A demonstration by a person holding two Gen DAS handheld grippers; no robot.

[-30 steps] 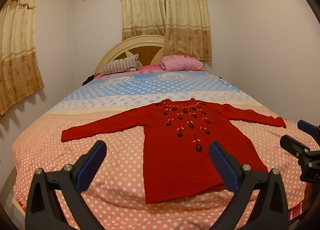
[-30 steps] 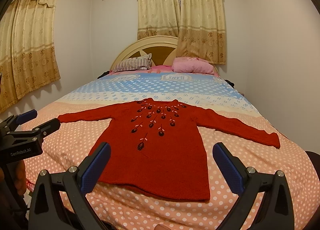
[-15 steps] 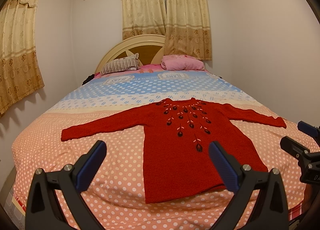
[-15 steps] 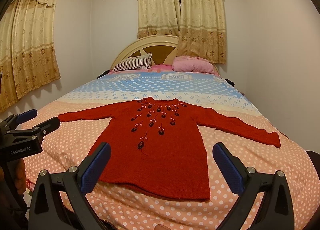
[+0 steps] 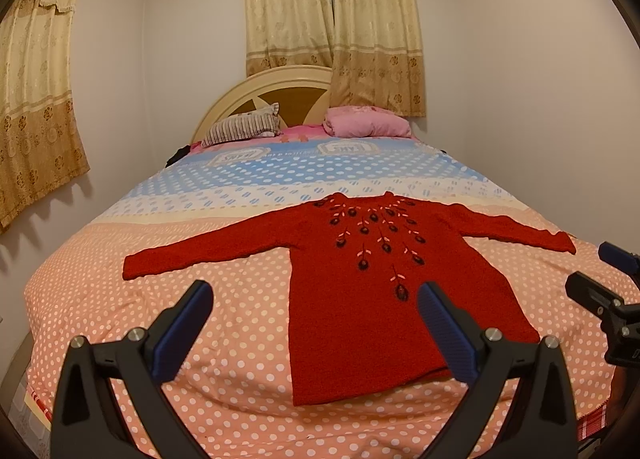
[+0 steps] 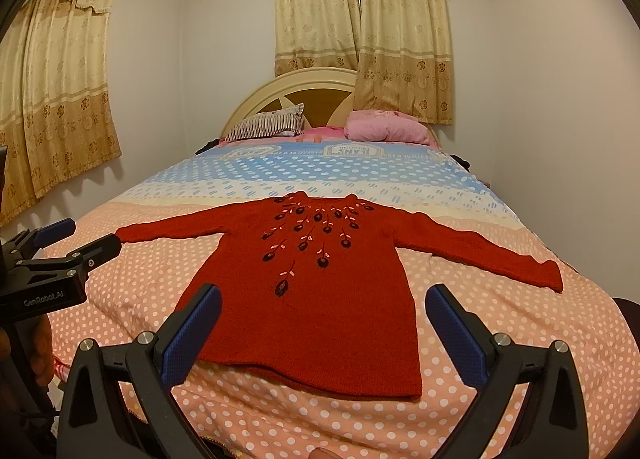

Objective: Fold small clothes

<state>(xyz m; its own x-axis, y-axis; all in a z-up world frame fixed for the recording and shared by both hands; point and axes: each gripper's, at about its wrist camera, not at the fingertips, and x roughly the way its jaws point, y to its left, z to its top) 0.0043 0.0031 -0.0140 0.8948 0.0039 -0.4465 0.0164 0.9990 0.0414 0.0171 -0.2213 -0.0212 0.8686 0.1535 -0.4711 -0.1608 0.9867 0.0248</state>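
A small red knitted sweater (image 5: 360, 299) with dark embroidered flowers lies flat on the bed, sleeves spread out to both sides, hem toward me. It also shows in the right wrist view (image 6: 320, 291). My left gripper (image 5: 314, 299) is open and empty, held above the near edge of the bed, left of the sweater's hem. My right gripper (image 6: 322, 299) is open and empty, held above the hem. Each gripper shows at the edge of the other's view: the right one (image 5: 600, 279), the left one (image 6: 76, 239).
The bed (image 5: 224, 339) has a pink polka-dot cover, blue toward the headboard (image 5: 264, 99). A striped pillow (image 5: 244, 127) and a pink pillow (image 5: 368, 123) lie at the far end. Walls stand close on both sides, with curtains (image 5: 36, 99) on the left.
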